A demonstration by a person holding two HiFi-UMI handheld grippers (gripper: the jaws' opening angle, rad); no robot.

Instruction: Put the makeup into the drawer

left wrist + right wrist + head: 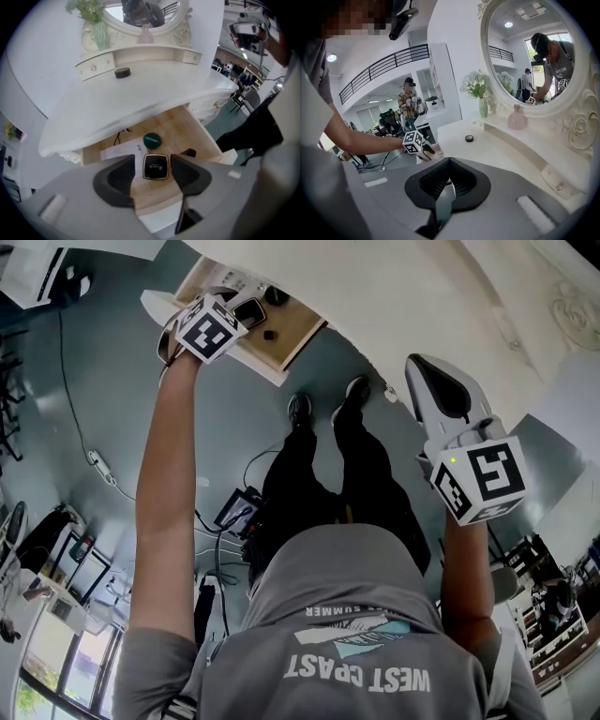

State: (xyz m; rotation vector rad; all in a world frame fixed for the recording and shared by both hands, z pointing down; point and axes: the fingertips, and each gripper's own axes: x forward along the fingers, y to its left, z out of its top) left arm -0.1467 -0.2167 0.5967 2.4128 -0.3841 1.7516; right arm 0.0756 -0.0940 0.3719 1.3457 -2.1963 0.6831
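White vanity furniture fills the scene: a curved tabletop (140, 98) carries an oval mirror (534, 51), a vase of pale flowers (482, 105), a pink bottle (517, 119) and a small round black jar (123, 72) standing alone near the raised back ledge. Below the tabletop's front edge the drawer (178, 126) is pulled out, with its light wooden floor exposed. The left claw (154, 161) points steeply down over the drawer. Its jaws are parted, with neither pad pressing on anything. Seen between the jaws, a square black compact (155, 168) with a gold rim lies flat on the drawer floor; whether the right-hand pad grazes its edge cannot be told, and the left-hand pad stands clear of it. Also inside the drawer: a round dark-green item (152, 139) just behind the compact, a white paper sheet (123, 150) to its left, a thin black cord (117, 137) near the back, and a small black object (189, 153) to the right, partly hidden by the jaw. The right claw (449, 182) is held over the tabletop, well apart from the drawer, angled down toward the surface. Its jaws are pressed together with nothing between them. In the head view, the person stands directly in front of the open drawer, with both shoes (323, 401) on the grey floor (103, 399).
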